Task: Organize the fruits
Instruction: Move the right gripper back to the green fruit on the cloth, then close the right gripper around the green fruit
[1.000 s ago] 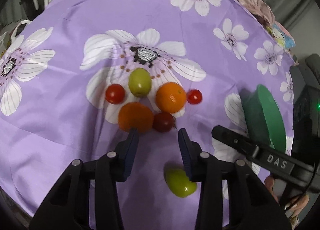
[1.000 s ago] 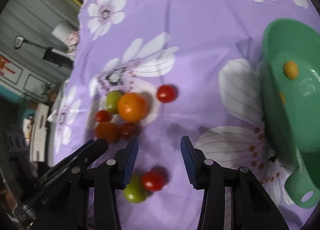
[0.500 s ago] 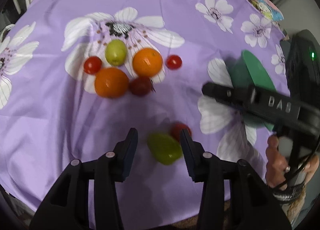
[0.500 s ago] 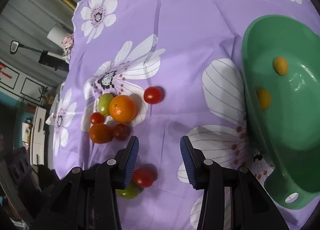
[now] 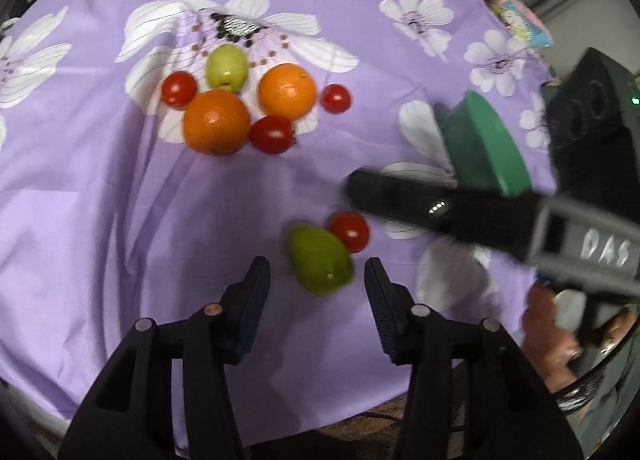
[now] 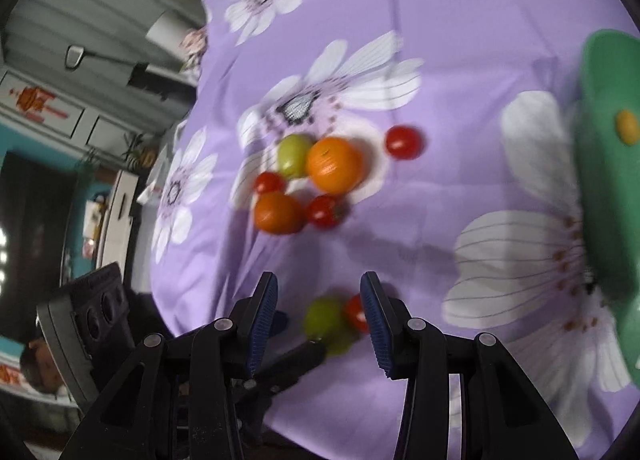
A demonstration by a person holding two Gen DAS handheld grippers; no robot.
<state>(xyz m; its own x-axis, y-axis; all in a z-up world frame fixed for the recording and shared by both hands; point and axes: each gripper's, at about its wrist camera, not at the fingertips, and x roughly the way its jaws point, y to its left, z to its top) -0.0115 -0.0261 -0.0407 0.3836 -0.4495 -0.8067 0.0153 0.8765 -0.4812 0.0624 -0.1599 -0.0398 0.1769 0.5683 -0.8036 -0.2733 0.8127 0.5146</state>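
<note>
Hovering over the near edge of the purple floral cloth (image 5: 100, 200), the left gripper (image 5: 316, 280) stood partly open, its jaws having just been opening; a green fruit (image 5: 320, 266) lay on the cloth between the fingertips, clear of both pads. A small red tomato (image 5: 349, 231) touched that green fruit on its far side.

Right gripper (image 6: 320, 292) likewise stood partly open and gripped nothing; in its own view the same green fruit (image 6: 324, 320) and tomato (image 6: 357, 314) showed blurred beyond the gap between its pads. Left wrist view caught the right gripper's body crossing in from the right of the green fruit, with fingers of a hand (image 5: 548, 328) under it.

Beyond the green fruit lay a cluster: two oranges (image 5: 217, 122), a dark red tomato (image 5: 272, 134) between them, a second green fruit (image 5: 226, 67) and another tomato (image 5: 179, 89) behind, and a lone tomato (image 5: 336, 99) off to the cluster's right.

Green bowl (image 5: 486, 146) stood right of the cluster. Left view showed it edge-on, its inside hidden. Right view showed the inside wall (image 6: 608, 196) with one small yellow-orange fruit (image 6: 627, 127) in it. Right view alone also took in cabinets (image 6: 48, 108) past the cloth's edge.
</note>
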